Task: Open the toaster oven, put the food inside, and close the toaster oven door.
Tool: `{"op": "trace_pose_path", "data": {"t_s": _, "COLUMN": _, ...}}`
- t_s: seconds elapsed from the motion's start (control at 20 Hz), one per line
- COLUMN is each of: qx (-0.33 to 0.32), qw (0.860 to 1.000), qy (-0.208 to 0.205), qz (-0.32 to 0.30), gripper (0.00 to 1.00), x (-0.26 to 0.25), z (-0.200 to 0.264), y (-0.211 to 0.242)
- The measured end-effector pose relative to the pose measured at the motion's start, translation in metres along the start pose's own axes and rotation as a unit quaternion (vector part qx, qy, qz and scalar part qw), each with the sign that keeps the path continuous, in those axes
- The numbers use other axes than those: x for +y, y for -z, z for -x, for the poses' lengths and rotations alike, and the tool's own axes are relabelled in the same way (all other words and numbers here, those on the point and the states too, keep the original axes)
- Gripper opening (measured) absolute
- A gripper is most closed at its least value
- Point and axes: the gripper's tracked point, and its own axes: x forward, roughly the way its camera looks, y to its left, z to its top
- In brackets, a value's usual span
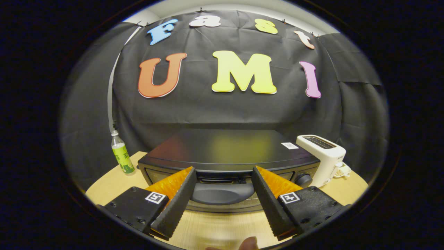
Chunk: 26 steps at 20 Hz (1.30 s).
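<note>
A fingertip of my hand (248,243) shows at 6 o'clock, closest to the lens, under my gripper (223,180). Its two fingers (175,205) stand apart, clamped on nothing, with bare wooden surface (222,229) between them. Just ahead of the tips sits the toaster oven (225,149), its door shut and its dark curved handle (222,192) framed between the fingers. A control knob (303,180) sits near 3 o'clock of the handle.

I judge the door has yet to be opened, and the handle is what I must catch. My worries: the handle is smooth and rounded, so a shallow bite may slip off as I pull. If I drift right, I could nudge the knob instead. A hard tug might drag the whole oven toward me. The white toaster (324,156) at 2 o'clock and the green bottle (122,156) at 9 o'clock stand apart from my path. I cannot see the food from here.
</note>
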Motion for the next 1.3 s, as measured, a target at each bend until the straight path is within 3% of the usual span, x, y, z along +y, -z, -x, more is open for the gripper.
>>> {"op": "trace_pose_path", "data": {"t_s": 0.8, "qx": 0.052, "qw": 0.999, "qy": 0.006, "qz": 0.011, "gripper": 1.00, "x": -0.002, "z": 0.081, "y": 0.072}}
{"op": "trace_pose_path", "data": {"t_s": 1.3, "qx": 0.188, "qw": 0.981, "qy": -0.038, "qz": -0.028, "gripper": 1.00, "x": -0.001, "z": 0.105, "y": 0.146}}
